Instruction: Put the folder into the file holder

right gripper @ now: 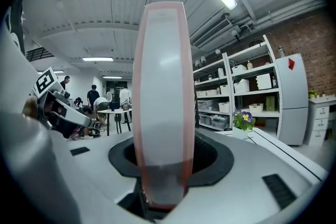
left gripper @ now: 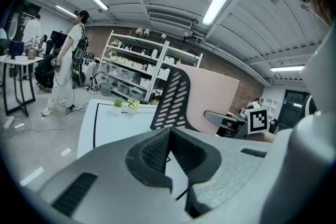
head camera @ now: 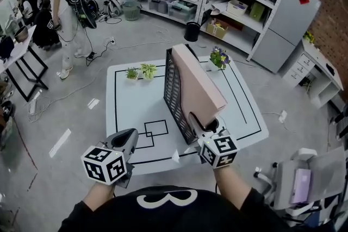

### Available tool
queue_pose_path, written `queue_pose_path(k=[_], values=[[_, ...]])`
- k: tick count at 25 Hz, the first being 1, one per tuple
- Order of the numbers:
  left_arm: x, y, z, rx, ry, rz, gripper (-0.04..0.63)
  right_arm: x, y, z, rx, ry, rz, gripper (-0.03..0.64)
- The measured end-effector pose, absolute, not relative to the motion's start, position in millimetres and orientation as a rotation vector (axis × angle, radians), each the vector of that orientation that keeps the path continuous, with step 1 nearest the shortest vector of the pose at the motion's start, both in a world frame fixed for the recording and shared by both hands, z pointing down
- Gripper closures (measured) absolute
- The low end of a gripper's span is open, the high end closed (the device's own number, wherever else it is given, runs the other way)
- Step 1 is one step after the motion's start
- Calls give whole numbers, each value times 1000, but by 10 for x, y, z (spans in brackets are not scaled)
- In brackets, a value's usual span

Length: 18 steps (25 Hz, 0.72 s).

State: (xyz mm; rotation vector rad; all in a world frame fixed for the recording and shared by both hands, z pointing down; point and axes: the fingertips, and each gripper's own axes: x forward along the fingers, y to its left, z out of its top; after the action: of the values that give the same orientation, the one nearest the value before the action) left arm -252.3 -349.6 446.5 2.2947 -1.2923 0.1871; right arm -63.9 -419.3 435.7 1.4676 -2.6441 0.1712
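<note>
While your right tool [head camera: 199, 123] is clamping the folder [head camera: 198, 84], it's sitting tilted in the file holder [head camera: 173, 92], not fully down; left tool [head camera: 129, 137] is idling closed, empty.

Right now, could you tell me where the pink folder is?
In the head view, the pink folder stands tilted in the black file holder right of the table's centre, its near corner between the right gripper's jaws.
</note>
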Motion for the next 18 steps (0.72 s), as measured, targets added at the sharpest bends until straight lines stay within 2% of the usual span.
queue_pose_path(k=[6,16,18], values=[[-2336,-3382,4305,2282,-1337,165,589,-592,-4031,4222,1320,-2687,179,364],[-1624,-3092,3944,2301,-1325,101,589,-68,-3576,3871,1148,-2730,241,364],[-1483,-3029,3880,2315,-1318,92,589,-26,-3433,3821,1080,-2764,260,386]])
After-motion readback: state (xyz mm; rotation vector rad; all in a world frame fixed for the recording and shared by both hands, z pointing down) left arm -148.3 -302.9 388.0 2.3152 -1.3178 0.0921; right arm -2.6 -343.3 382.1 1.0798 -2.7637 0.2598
